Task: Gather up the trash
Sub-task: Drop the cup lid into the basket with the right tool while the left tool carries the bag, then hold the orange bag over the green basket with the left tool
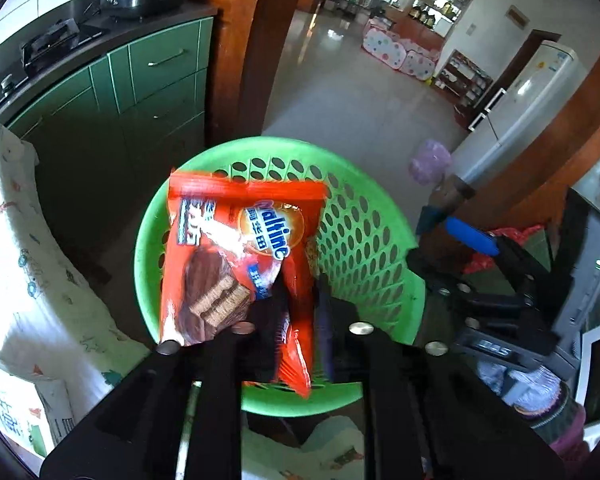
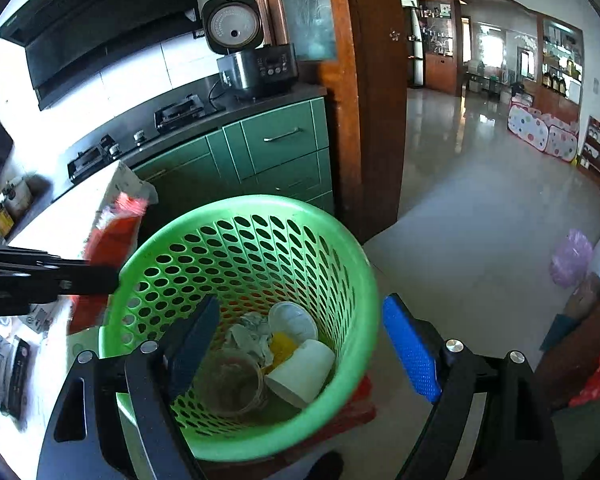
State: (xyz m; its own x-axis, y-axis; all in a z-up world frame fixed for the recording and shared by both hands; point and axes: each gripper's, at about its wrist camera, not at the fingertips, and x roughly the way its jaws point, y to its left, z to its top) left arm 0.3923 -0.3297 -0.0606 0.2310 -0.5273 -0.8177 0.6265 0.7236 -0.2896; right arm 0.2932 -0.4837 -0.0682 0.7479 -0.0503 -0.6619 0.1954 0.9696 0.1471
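A green perforated basket (image 1: 364, 240) (image 2: 352, 264) stands below both grippers. It holds a white paper cup (image 2: 300, 372), a clear plastic cup (image 2: 236, 380), a round white lid (image 2: 292, 320) and crumpled paper (image 2: 252, 336). An orange Ovaltine wrapper (image 1: 228, 248) (image 2: 116, 236) stands over the basket's left rim, its narrow lower part between the fingers of my left gripper (image 1: 296, 300) (image 2: 100, 276). Those jaws stand slightly apart and look loose on it. My right gripper (image 2: 300, 304) is open wide, one finger inside the basket and its blue pad (image 2: 412, 352) (image 1: 472, 236) outside the right wall.
Green kitchen cabinets (image 2: 280, 140) with a rice cooker (image 2: 256, 68) and a hob line the left. A wooden door frame (image 2: 364, 100) stands behind the basket. A purple bag (image 2: 572, 256) lies on the tiled floor, a patterned cloth (image 1: 28, 260) is at the left, and something red (image 2: 596, 376) at the right.
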